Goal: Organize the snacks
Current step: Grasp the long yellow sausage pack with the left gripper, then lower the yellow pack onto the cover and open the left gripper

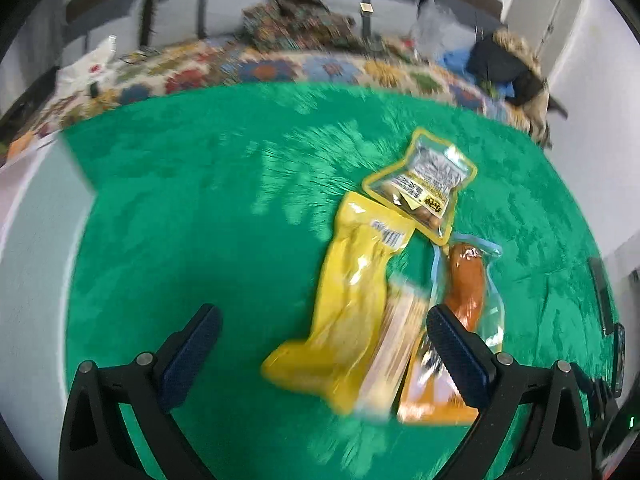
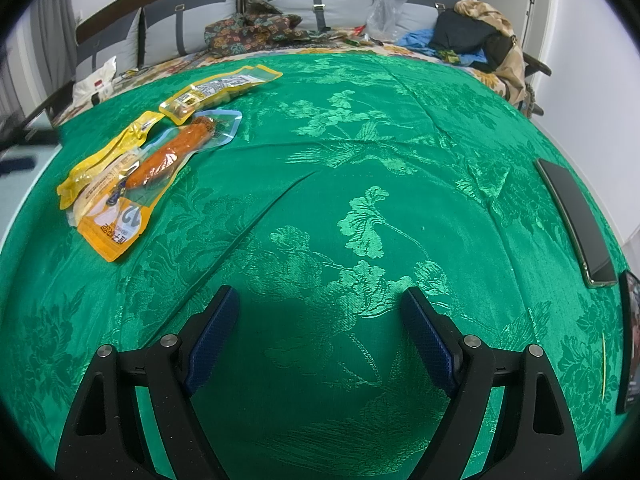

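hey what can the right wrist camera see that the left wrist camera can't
Only the right wrist view shows the right gripper, open over bare cloth, the orange packet's printed face, and a dark phone lying flat near the cloth's edge. Only the left wrist view shows the left gripper, open with nothing between its fingers. Both show the green cloth, the sausage pack and the yellow packs.

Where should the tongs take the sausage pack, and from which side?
Probably by the sausage pack's far flat sealed end, coming from above on the open cloth side. That end lies free, while the near end overlaps the orange packet and the sausage bulges mid-pack.
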{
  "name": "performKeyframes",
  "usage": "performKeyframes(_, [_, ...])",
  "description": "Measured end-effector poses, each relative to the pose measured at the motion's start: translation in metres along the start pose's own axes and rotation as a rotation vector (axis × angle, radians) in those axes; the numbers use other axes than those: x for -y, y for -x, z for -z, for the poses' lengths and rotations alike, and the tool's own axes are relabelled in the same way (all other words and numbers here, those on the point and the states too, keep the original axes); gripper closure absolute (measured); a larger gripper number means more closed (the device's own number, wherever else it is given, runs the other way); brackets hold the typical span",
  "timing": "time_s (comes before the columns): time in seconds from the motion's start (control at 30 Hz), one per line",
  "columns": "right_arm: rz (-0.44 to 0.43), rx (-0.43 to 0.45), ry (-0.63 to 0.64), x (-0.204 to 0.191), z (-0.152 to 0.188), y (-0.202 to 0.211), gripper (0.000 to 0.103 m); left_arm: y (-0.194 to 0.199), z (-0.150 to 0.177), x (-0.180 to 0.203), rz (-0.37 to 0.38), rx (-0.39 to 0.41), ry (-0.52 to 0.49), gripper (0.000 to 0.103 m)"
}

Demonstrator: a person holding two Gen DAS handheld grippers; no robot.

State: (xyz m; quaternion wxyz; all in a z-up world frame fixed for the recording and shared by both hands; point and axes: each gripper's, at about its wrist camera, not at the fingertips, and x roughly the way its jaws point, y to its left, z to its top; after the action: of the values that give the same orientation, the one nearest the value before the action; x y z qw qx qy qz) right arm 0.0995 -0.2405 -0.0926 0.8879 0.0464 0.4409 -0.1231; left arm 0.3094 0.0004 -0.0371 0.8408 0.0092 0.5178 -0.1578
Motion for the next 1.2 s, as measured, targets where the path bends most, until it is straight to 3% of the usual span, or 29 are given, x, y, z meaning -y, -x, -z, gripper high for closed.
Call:
performKeyframes(0.13, [0.000, 0.000, 0.000, 0.000, 0.000, 0.000, 0.017, -0.044, -0.016, 0.018, -0.063, -0.113, -0.053, 0.019])
performKeyframes(0.17, [0.000, 0.000, 0.000, 0.000, 0.000, 0.000, 0.017, -0.049, -0.016, 0.018, -0.064, -0.119, -0.039, 0.031])
performKeyframes(0.3, [0.000, 0.000, 0.000, 0.000, 0.000, 0.000, 0.017, -0.047, -0.016, -0.015, 0.008, -0.072, 0.164, 0.069])
performKeyframes(0.33, [0.000, 0.000, 0.000, 0.000, 0.000, 0.000, 0.017, -0.044, -0.014, -0.027, 0.038, -0.064, 0.208, 0.069])
performKeyframes(0.4, [0.000, 0.000, 0.000, 0.000, 0.000, 0.000, 0.017, -0.040, -0.008, -0.043, 0.023, -0.063, 0.245, 0.069])
performKeyframes(0.63, [0.000, 0.000, -0.001, 0.000, 0.000, 0.000, 0.017, 0.001, 0.056, -0.076, -0.016, -0.053, 0.168, 0.069])
performKeyframes(0.83, [0.000, 0.000, -0.001, 0.000, 0.000, 0.000, 0.017, 0.031, 0.110, -0.079, -0.008, -0.043, 0.141, 0.069])
performKeyframes(0.87, [0.000, 0.000, -0.001, 0.000, 0.000, 0.000, 0.017, 0.036, 0.119, -0.078, -0.021, -0.025, 0.138, 0.065])
performKeyframes(0.93, [0.000, 0.000, -0.001, 0.000, 0.000, 0.000, 0.017, 0.036, 0.127, -0.073, -0.060, -0.009, 0.131, 0.042])
performKeyframes(0.97, [0.000, 0.000, -0.001, 0.000, 0.000, 0.000, 0.017, 0.033, 0.128, -0.070, -0.081, -0.005, 0.129, 0.025])
performKeyframes(1.13, [0.000, 0.000, -0.001, 0.000, 0.000, 0.000, 0.017, 0.026, 0.142, -0.057, -0.203, 0.075, 0.053, 0.010])
performKeyframes(1.2, [0.001, 0.000, -0.001, 0.000, 0.000, 0.000, 0.017, 0.026, 0.145, -0.060, -0.215, 0.090, 0.068, 0.003])
